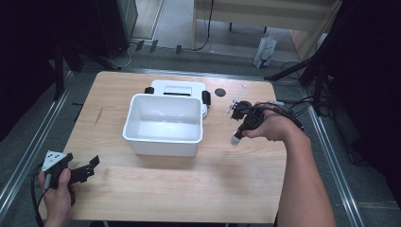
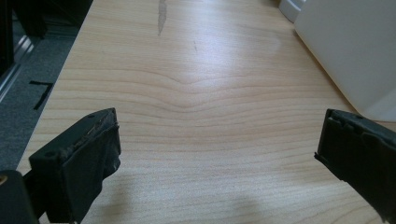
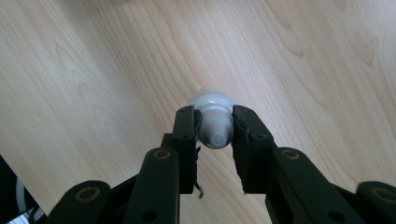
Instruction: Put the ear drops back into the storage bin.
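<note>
My right hand-held gripper (image 3: 214,128) clamps the small white bottle (image 3: 214,119) — the white bin (image 1: 163,124) lies to its left, long axis crosswise.

tub (image 1: 163,124) sitting mid-table (image 1: 189,189), scale (image 1: 178,88) lying just behind it, disc (image 1: 219,92) lying right of scale. right gripper (image 1: 235,140) hanging right of tub, clamping bottle (image 3: 213,122); left gripper (image 1: 92,165) resting near-left, jaws apart.

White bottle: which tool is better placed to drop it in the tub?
Right. The right tool already grips the white bottle beside the tub; the left tool is open, nearer the table edge.
</note>
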The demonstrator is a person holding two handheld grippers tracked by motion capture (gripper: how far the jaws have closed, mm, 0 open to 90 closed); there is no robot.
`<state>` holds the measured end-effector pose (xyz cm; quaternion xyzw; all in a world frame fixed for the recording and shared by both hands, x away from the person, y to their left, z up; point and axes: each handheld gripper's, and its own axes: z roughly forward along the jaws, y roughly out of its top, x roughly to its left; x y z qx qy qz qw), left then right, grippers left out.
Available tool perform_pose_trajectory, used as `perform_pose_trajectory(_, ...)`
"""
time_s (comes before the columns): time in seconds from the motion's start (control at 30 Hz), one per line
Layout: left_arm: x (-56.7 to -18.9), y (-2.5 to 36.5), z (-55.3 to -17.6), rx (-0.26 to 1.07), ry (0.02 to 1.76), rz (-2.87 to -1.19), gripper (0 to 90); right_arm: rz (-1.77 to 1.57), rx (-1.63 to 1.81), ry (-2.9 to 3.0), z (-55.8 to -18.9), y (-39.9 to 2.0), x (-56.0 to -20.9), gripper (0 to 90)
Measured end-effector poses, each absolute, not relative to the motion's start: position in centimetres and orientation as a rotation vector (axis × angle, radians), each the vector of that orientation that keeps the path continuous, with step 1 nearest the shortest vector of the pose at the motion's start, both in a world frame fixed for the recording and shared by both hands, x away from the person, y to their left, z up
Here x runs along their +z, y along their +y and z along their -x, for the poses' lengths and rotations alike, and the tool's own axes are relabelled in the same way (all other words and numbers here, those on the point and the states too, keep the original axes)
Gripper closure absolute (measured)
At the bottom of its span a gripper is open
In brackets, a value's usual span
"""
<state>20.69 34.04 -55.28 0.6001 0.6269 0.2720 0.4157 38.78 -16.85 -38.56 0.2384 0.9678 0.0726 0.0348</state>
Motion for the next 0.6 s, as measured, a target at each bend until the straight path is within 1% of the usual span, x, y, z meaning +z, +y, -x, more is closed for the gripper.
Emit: perform_pose_trajectory(0.6, -55.3, 34.1, -20.7, 0.676, 1.574, -1.504, 0.3, -0.621, 0.213, 2.967, -39.9, -12.3, -34.3, 72.5)
